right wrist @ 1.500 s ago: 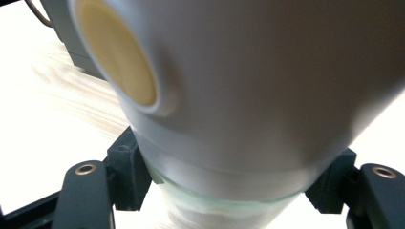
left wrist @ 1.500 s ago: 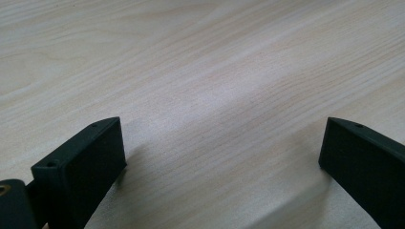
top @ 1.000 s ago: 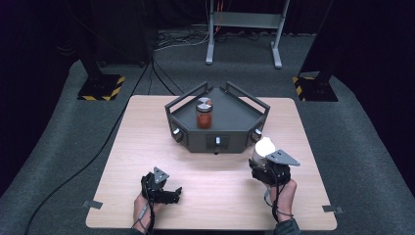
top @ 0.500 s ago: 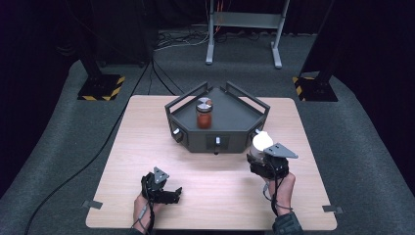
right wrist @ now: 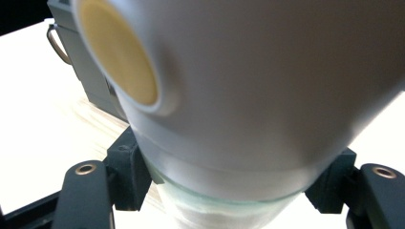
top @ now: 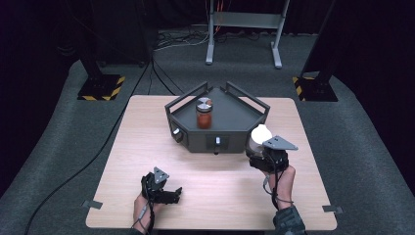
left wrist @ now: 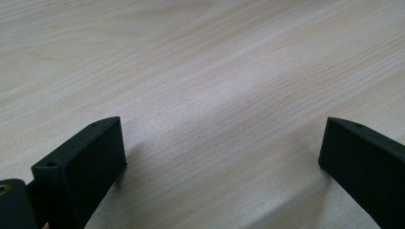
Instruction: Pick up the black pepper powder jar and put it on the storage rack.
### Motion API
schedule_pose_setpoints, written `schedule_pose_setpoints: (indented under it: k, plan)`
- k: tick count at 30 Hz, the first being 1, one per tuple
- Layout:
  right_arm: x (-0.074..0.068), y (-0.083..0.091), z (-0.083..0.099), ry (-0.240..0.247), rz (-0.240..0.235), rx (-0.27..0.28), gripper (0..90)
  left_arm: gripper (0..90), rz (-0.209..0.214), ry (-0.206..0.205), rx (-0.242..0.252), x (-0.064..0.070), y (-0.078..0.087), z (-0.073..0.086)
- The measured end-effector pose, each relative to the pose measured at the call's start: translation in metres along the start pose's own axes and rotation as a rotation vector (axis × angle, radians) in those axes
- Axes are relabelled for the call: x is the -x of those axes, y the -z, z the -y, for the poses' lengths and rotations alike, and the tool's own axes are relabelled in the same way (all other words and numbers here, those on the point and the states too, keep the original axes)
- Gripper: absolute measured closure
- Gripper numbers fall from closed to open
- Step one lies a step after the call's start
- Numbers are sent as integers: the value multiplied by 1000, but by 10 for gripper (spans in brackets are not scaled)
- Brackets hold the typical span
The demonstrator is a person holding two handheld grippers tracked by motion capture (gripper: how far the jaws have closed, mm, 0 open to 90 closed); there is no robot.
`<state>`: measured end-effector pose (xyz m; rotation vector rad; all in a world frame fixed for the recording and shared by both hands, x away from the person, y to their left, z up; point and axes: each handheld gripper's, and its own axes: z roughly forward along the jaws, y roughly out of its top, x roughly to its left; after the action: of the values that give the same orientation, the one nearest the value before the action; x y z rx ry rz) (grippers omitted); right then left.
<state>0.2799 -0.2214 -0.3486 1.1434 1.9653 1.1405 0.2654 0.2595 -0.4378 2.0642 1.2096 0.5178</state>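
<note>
While the left tool (top: 169,195) rests spread on the wooden tabletop (top: 220,181), the right tool (top: 258,155) pinches a white-capped, likely slippery, breakable glass jar (right wrist: 248,95) below its cap, beside the dark angular tray (top: 235,117).

Tray (top: 230,132): on table (top: 147,142), at rear centre. Jar (top: 204,113): in tray. White container (top: 260,134): just right of tray front, in right gripper (top: 258,147). Left gripper (top: 169,195): well before tray, left.

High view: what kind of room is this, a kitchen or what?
Probably a lab or recording studio, not a kitchen: black curtains surround a lone wooden table, cables trail over grey carpet, and hazard-striped stand bases sit behind it.
</note>
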Motion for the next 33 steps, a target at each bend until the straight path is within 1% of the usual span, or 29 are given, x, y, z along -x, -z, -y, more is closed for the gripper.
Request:
schedule_pose_setpoints:
  k: [8, 17, 19, 27, 33]
  plan:
    - [3, 1, -10, 3, -8, 9, 297, 16, -1, 0, 1, 0, 0, 0]
    - [5, -1, -23, 22, -14, 18, 297, 17, -3, -2, 2, 1, 0, 0]
    - [7, -1, -27, 20, -19, 16, 297, 17, -5, -5, 2, 2, 0, 0]
    - [9, -6, -38, 15, -25, 25, 297, 17, -1, -1, 1, 0, 0, 0]
    - [9, -9, -47, 22, -33, 26, 297, 17, -4, -5, 1, 1, 0, 0]
